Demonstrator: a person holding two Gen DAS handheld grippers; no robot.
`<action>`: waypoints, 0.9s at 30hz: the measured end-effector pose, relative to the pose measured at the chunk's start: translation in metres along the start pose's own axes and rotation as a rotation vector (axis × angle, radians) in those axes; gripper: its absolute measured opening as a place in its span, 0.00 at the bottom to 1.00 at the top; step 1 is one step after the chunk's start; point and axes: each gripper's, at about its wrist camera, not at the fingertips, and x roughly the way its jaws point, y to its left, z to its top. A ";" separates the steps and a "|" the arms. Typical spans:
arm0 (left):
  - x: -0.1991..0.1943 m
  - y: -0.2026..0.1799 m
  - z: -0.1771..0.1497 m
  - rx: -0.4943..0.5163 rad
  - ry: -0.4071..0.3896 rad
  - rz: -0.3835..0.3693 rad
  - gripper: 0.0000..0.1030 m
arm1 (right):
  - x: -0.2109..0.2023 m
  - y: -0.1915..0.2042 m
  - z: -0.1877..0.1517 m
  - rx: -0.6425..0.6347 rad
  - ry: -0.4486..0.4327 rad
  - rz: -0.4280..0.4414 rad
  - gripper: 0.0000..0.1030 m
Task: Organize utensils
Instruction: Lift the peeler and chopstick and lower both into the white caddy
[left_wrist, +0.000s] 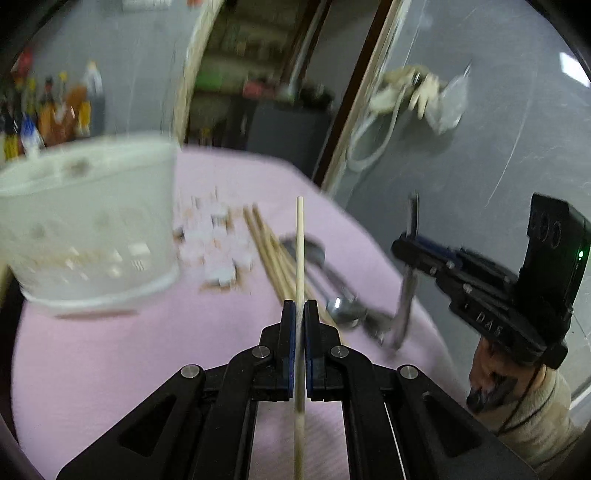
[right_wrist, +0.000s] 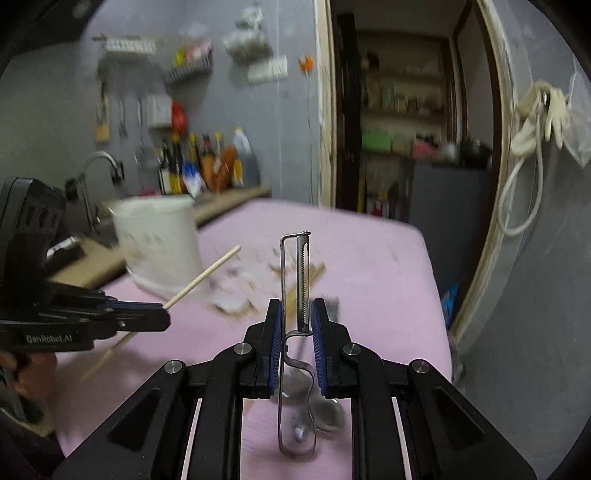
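Pink cloth (left_wrist: 110, 350) covers the table on which the utensils lie. The left gripper (left_wrist: 299, 314) is clamped on a single wooden chopstick (left_wrist: 299, 240), its long axis running along the fingers and its free tip pointing forward, away from the camera; gripped near mid-length, it probably stays balanced for carrying. The right gripper (right_wrist: 297, 321) is closed on a metal peeler (right_wrist: 300, 280), pinched across its wire frame, serrated blade pointing forward and handle loop trailing back. Both utensils are held clear above the cloth. The white perforated basket (left_wrist: 85, 229) stands ahead to the left, presumably their destination. More chopsticks (left_wrist: 269, 251) and spoons (left_wrist: 332, 295) lie beside it.
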 end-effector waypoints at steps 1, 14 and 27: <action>-0.008 -0.002 -0.001 0.002 -0.046 0.001 0.02 | -0.002 0.006 0.003 -0.006 -0.024 0.003 0.13; -0.106 0.079 0.066 -0.122 -0.494 0.126 0.02 | 0.017 0.058 0.088 0.005 -0.253 0.211 0.13; -0.123 0.204 0.106 -0.280 -0.725 0.244 0.02 | 0.095 0.099 0.139 0.036 -0.356 0.271 0.13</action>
